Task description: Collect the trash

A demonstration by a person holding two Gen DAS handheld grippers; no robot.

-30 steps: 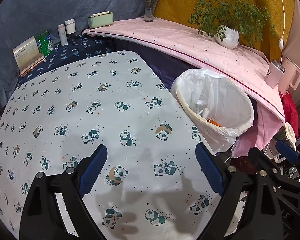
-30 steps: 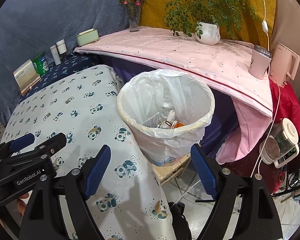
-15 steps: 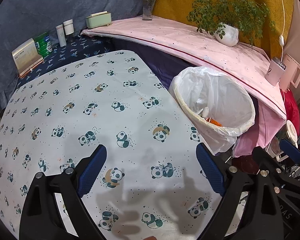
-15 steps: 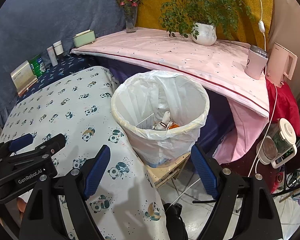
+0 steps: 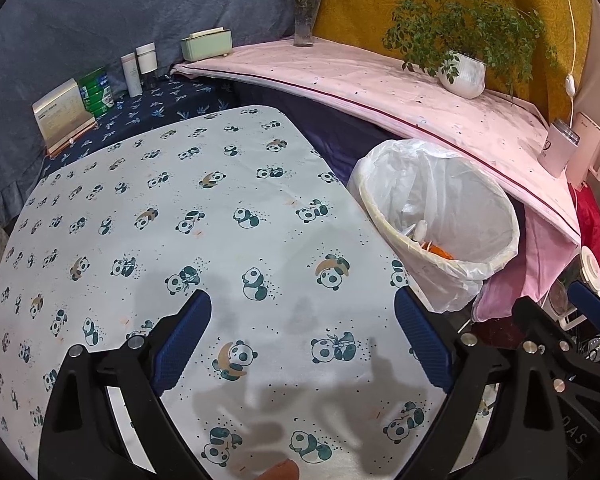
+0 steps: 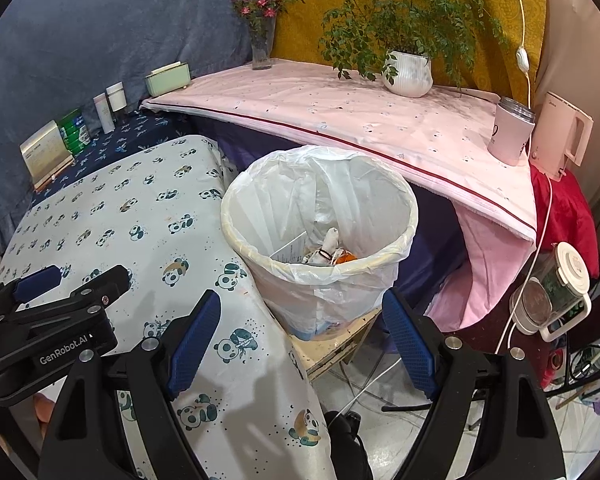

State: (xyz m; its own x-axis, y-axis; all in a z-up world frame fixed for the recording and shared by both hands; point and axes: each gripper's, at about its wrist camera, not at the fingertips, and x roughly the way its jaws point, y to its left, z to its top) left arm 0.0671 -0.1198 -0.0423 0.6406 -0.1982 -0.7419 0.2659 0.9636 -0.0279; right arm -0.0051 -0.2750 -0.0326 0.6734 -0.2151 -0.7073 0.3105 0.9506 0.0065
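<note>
**Right wrist view: lined bin sitting beside the table, both sets of jaws wide and empty**

Right wrist camera is looking down at a pale round trash bin [image 6: 320,240] that is standing just beside the edge of the table [image 6: 112,216], on a small wooden platform [image 6: 336,348]. A thin, crinkled white plastic bag [image 6: 332,296] is lining the bin, folding over its cream rim and hanging loosely down the outside wall. Trash [image 6: 324,250] is lying at the bottom: a sheet of white paper, a small whitish bottle-like piece and something orange, all piled together. The bin is sitting upright and is only partly filled.

The right gripper [image 6: 300,336] is hovering in front of the bin with its blue-padded jaws standing wide apart, nothing between them. The left gripper [image 5: 302,340] is hanging over the table's panda-print cloth, jaws also spread wide and gripping nothing; from its camera the bin [image 5: 440,224] is showing at the table's right edge, the orange scrap visible inside.

Behind the bin a pink-covered shelf [image 6: 340,120] is carrying a potted plant [image 6: 406,74], a vase of flowers [image 6: 260,48], a pink mug [image 6: 510,136] and a kettle [image 6: 562,140]. Beyond the table's far end, boxes and bottles [image 6: 108,108] are standing on a dark blue cloth.
</note>
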